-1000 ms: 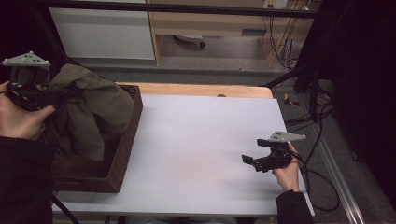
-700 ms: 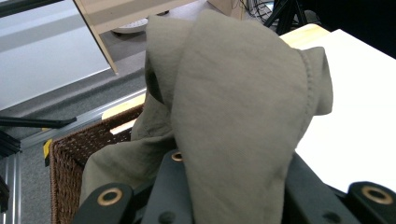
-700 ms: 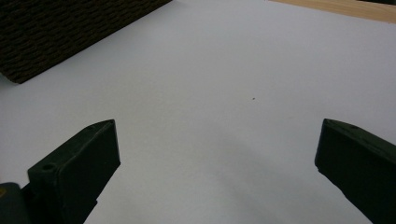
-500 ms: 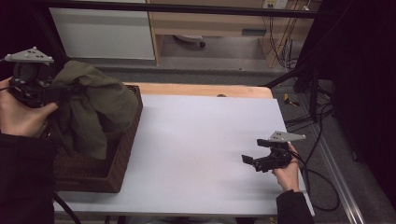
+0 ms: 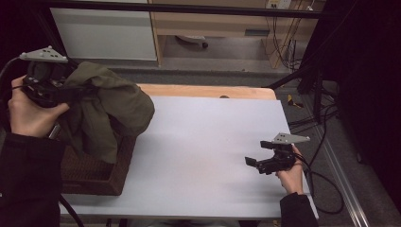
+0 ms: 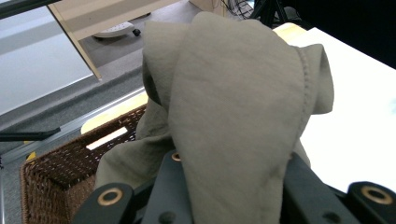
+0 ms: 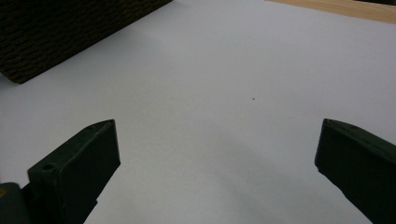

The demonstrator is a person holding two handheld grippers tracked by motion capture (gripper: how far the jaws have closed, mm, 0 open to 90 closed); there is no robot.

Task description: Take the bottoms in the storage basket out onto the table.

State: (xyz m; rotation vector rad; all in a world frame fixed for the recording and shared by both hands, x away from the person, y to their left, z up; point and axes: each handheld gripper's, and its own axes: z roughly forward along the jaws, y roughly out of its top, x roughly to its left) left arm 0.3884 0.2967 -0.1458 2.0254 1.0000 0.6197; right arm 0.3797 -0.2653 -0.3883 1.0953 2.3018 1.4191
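We have the olive-green garment clamped in our left gripper: in the left gripper view the cloth is bunched between the two black jaws and drapes forward over them, hiding their tips. Most of the fabric hangs below and ahead of the jaws, with its lower folds trailing over the rim of the woven basket underneath. The garment is lifted clear of the basket's inside at the pinch, but we judge that its tail is not yet free of the rim.

Our right gripper rests low over the white table, well apart from the cloth. In the right gripper view its jaws stand wide apart with nothing between them but bare tabletop, and the basket's corner sits far ahead and to the left of them.

We take the step in hand to be drawing the garment out of the basket. The next move calls for carrying the pinch higher and across toward the open table, far enough that the hanging folds clear the rim without dragging the basket, then meeting the cloth with our open right jaws.
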